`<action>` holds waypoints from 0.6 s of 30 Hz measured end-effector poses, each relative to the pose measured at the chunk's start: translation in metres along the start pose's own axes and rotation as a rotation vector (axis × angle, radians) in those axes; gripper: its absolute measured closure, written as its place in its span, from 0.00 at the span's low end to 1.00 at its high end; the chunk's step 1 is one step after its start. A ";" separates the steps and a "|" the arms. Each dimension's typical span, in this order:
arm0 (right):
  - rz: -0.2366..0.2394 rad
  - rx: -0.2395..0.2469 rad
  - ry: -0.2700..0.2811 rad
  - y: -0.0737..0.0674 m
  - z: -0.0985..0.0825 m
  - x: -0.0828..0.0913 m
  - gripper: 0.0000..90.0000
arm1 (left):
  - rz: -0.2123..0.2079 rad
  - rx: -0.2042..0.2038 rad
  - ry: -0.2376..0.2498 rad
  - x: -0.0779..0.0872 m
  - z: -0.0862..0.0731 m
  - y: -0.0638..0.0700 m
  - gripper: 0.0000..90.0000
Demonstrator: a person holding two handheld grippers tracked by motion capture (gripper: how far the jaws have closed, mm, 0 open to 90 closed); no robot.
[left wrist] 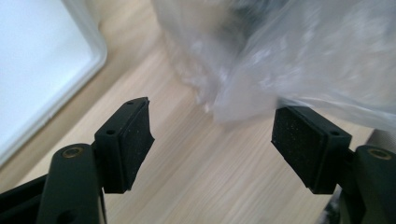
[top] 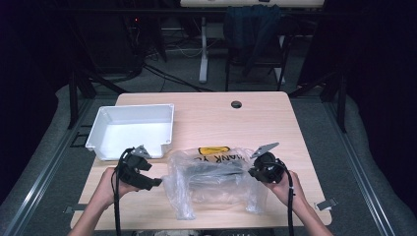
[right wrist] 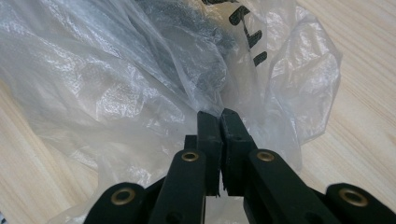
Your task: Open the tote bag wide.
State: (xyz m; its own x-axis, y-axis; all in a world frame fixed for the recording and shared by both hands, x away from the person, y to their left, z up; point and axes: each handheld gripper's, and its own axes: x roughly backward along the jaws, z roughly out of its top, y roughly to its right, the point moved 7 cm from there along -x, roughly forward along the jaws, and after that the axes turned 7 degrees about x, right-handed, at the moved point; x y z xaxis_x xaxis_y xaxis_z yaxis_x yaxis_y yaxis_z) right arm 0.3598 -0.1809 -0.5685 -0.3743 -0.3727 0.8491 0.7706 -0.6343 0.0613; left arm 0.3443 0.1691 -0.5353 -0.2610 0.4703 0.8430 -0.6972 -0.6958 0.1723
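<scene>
Beside the bin, the bag was pinched by the right gripper while the left gripper was spread, empty, a regrip on film probably being needed next.

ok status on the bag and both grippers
Left gripper open, beside the plastic bag, nothing between its pads. Right gripper shut on the bag's edge. White bin apart, nothing in the way.
</scene>
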 end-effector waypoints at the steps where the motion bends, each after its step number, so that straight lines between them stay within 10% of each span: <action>1: -0.003 0.004 -0.005 0.001 0.000 0.000 0.98 | -0.021 -0.012 0.007 0.003 0.003 0.006 0.30; 5: -0.012 0.010 -0.011 0.000 0.000 -0.001 0.98 | -0.068 -0.066 0.000 0.002 0.011 0.031 0.28; 12: -0.007 0.007 -0.007 0.001 -0.001 0.000 0.98 | -0.034 -0.128 0.012 0.006 0.012 0.043 0.31; 18: -0.023 0.009 -0.006 0.003 -0.001 -0.003 0.98 | 0.053 -0.162 0.051 -0.024 0.008 0.036 0.84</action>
State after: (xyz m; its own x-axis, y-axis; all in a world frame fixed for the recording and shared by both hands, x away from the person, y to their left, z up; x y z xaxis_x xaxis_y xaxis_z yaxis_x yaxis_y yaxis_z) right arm 0.3623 -0.1821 -0.5709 -0.3888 -0.3540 0.8506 0.7664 -0.6367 0.0853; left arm 0.3303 0.1285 -0.5452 -0.3313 0.4651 0.8209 -0.7788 -0.6260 0.0403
